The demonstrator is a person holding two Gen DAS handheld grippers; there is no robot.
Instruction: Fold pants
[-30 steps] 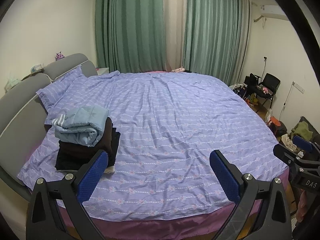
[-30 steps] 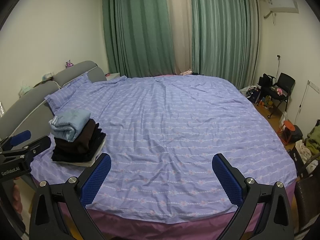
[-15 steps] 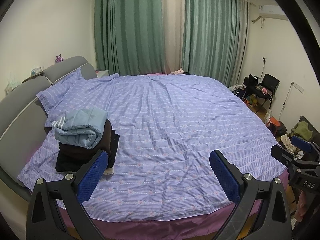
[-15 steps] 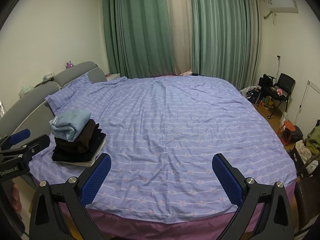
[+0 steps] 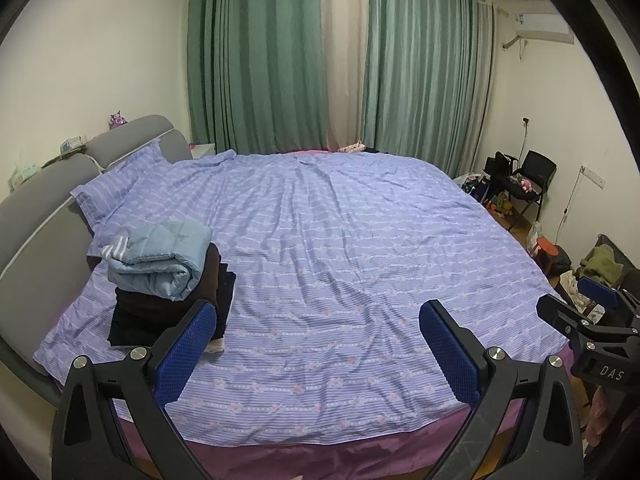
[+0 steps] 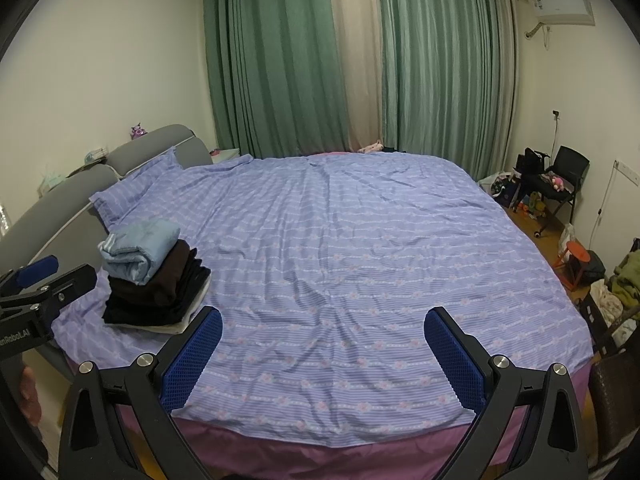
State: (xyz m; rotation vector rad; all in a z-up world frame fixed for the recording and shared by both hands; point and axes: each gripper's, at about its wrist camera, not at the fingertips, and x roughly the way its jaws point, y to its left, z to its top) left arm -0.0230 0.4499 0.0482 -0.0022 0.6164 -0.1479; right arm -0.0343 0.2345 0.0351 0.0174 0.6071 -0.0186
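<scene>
A stack of folded clothes point(image 5: 168, 284) sits on the left side of the bed, with a light blue quilted piece point(image 5: 160, 256) on top of dark brown and black folded pants. The same stack shows in the right wrist view point(image 6: 156, 280). My left gripper point(image 5: 318, 344) is open and empty above the bed's near edge, to the right of the stack. My right gripper point(image 6: 322, 350) is open and empty over the near edge as well. Each gripper shows at the side of the other's view: the right one point(image 5: 592, 320), the left one point(image 6: 36, 292).
The bed has a purple striped cover point(image 5: 340, 248) and a grey headboard point(image 5: 36, 216) at the left. Green curtains point(image 5: 280, 60) hang behind. A black chair point(image 5: 528, 184), a red stool point(image 6: 576, 256) and piled clothes point(image 6: 624, 284) stand at the right.
Both views have drifted slightly; the bed and stack sit a little lower in frame. Both grippers stay open and empty.
</scene>
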